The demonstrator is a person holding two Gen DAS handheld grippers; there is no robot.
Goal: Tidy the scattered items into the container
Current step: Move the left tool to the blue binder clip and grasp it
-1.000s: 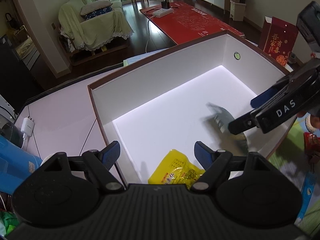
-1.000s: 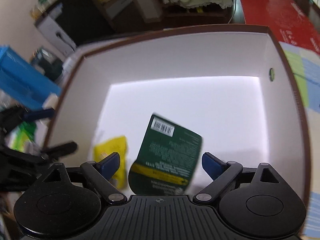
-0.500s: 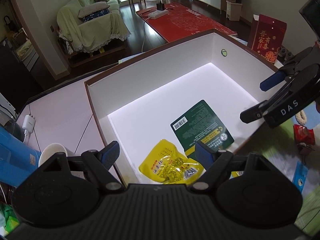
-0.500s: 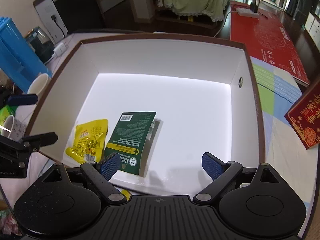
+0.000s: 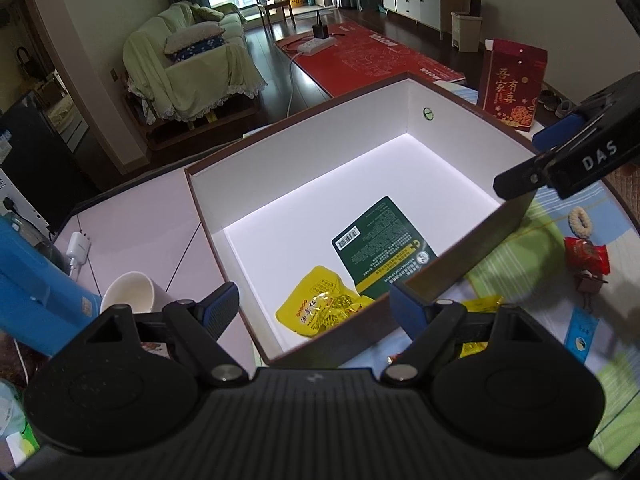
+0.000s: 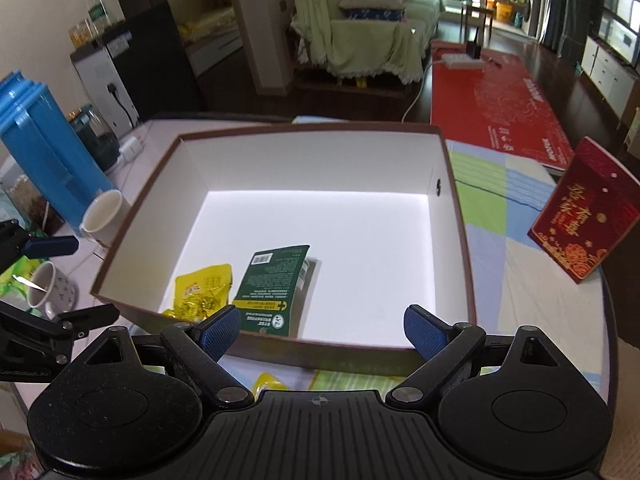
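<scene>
A white box with a brown rim (image 5: pixel 304 160) (image 6: pixel 320 152) stands on the table. On its floor a dark green packet (image 5: pixel 380 240) (image 6: pixel 276 284) lies flat beside a yellow snack packet (image 5: pixel 320 308) (image 6: pixel 204 288). My left gripper (image 5: pixel 314 302) hovers open and empty over the box's near corner. My right gripper (image 6: pixel 322 328) is open and empty just behind the near wall; in the left wrist view the right gripper (image 5: pixel 532 160) is above the right rim. Outside the box lie another yellow packet (image 5: pixel 480 304) (image 6: pixel 268 382), a red packet (image 5: pixel 586 254), a white hair tie (image 5: pixel 580 220) and a blue tag (image 5: pixel 582 334).
A white cup (image 5: pixel 128 292) (image 6: pixel 102 216) and a blue container (image 5: pixel 36 280) (image 6: pixel 36 140) stand left of the box, with a grey mug (image 6: pixel 52 290) nearer. A red gift bag (image 5: pixel 512 80) (image 6: pixel 584 228) stands at the right, on the striped cloth (image 6: pixel 520 280).
The green packet has fallen from under the open right gripper and settled flat beside the yellow one. Both grippers have drawn back and up from the box.
</scene>
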